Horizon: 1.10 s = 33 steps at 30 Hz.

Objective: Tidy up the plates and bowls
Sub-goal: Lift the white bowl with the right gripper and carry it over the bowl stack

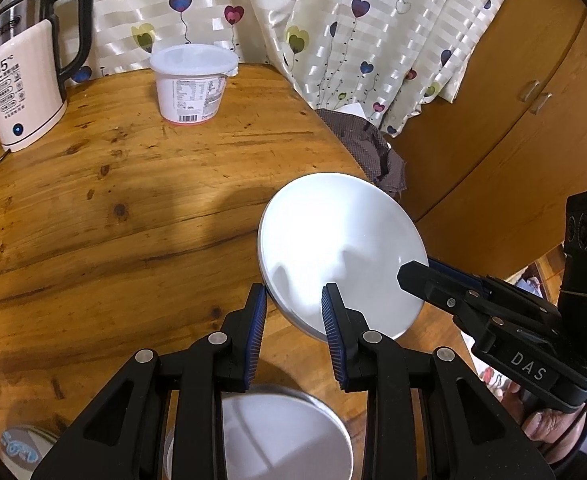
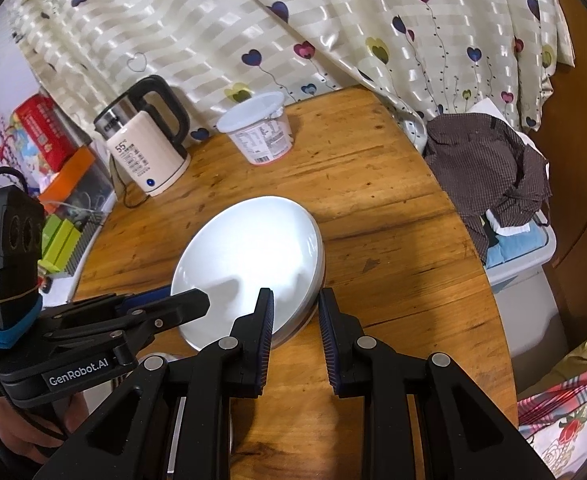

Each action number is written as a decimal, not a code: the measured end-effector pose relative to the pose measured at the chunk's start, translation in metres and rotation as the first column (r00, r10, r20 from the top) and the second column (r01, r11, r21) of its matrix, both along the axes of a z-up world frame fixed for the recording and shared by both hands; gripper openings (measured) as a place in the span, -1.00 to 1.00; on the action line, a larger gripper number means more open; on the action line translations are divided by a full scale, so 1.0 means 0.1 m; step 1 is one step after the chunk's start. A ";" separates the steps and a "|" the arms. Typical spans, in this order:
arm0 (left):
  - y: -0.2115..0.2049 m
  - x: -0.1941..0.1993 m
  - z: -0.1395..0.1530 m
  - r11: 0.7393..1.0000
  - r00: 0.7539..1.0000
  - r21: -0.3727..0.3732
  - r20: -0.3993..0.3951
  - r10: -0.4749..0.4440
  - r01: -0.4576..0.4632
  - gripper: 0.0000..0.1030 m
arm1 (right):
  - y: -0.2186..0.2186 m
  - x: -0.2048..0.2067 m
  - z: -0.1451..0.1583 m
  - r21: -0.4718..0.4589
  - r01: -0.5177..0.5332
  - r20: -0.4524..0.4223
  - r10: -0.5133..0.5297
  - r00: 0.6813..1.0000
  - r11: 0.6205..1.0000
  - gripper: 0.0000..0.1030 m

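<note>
A white plate [image 1: 339,252] is seen tilted above the wooden table [image 1: 113,208], near the table's right edge. Its near rim is straddled by the left gripper [image 1: 293,300], whose blue-padded fingers [image 1: 329,316] stand apart, one finger over the plate's face and the other outside the rim; no clamping on the plate is visible. In the right wrist view the right gripper [image 2: 295,306] is likewise spread around the plate's [image 2: 249,256] right rim, with one finger [image 2: 267,312] over the face and the other beyond the edge, so the jaws are parted here too. What actually supports the plate cannot be told.

A second white dish [image 1: 285,432] lies below the left gripper at the table's near edge, partly hidden by the gripper body.

A broad stretch of bare wood is left open between the plate and the far side of the table. There a white lidded tub [image 1: 193,80] stands closed, its contents hidden, and a kettle [image 1: 29,76] stands to its left. Beyond the right edge a brown cloth [image 2: 489,168] is draped over a bin [image 2: 521,260], close beside the table. A heart-patterned curtain [image 2: 293,20] hangs behind the far edge.
</note>
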<state>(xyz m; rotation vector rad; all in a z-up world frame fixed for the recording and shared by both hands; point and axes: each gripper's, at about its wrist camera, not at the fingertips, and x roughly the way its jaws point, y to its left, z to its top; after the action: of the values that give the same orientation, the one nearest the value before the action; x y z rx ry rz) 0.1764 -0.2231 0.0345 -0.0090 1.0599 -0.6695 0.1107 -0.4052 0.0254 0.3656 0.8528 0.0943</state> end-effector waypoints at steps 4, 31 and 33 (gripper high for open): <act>0.08 -0.08 0.06 1.000 1.000 -0.007 0.011 0.010 -0.010 -0.42 | 0.06 -0.06 0.05 -0.003 -0.010 0.008 0.010 1.000 1.000 -0.57; 0.70 -0.62 0.35 0.996 0.994 -0.040 0.067 0.085 -0.082 -0.42 | 0.61 -0.51 0.34 -0.009 -0.095 0.065 0.095 0.993 0.995 -0.57; 0.74 -0.65 0.35 0.996 0.994 -0.036 0.069 0.089 -0.087 -0.42 | 0.64 -0.54 0.33 -0.004 -0.100 0.061 0.100 0.993 0.995 -0.57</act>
<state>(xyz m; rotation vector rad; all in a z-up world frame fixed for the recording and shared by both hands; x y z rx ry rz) 0.1110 -0.1486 0.0691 -0.0605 0.9751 -0.6032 0.0571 -0.3410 0.0589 0.3178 0.8106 0.1977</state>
